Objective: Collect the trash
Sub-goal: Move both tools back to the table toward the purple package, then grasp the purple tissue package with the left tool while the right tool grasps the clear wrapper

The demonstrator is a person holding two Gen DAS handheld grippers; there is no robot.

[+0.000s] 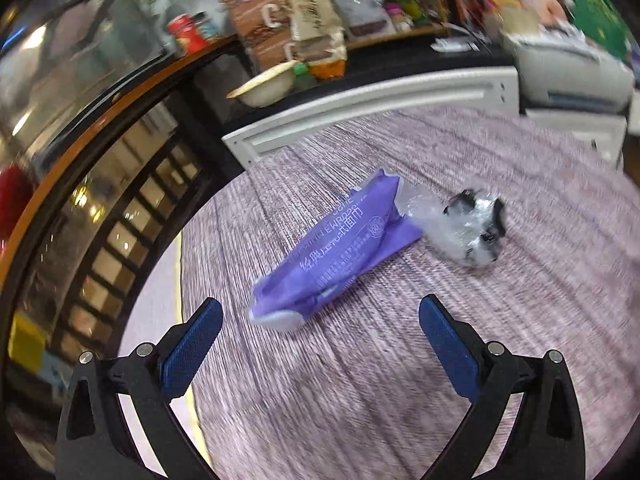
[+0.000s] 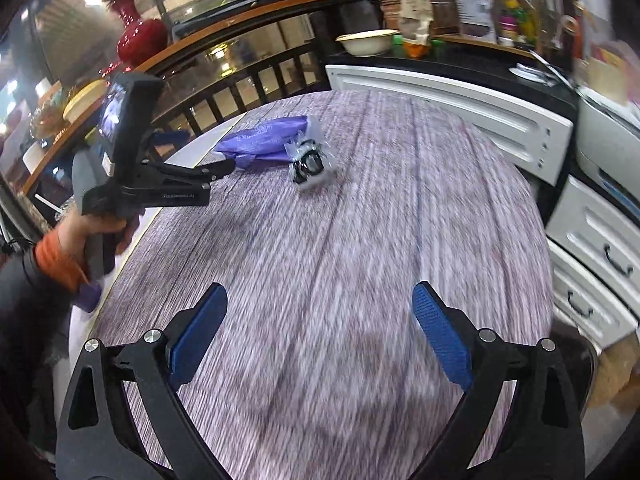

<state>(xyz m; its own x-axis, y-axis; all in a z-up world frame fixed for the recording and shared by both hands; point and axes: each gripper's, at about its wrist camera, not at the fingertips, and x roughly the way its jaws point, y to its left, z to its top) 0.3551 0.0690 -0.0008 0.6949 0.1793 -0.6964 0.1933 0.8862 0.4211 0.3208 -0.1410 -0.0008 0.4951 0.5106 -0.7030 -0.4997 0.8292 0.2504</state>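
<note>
**On the table: left gripper lined up with the purple pack**

On the table [image 1: 360, 380] just ahead of our left gripper [image 1: 320, 314] lies the purple pack [image 1: 332, 252], its near end sitting between the blue pads [image 1: 192, 352], which stand wide apart and empty. Its long axis runs away from us, up and to the right, ending beside the crumpled clear wrapper [image 1: 472, 228], which touches or nearly touches its far end. Our right gripper [image 2: 320, 300], jaws likewise spread and empty, hangs well back from both pieces. We judge the left the nearer one, so the pack is its pick; closing across the narrow width should catch it.
</note>
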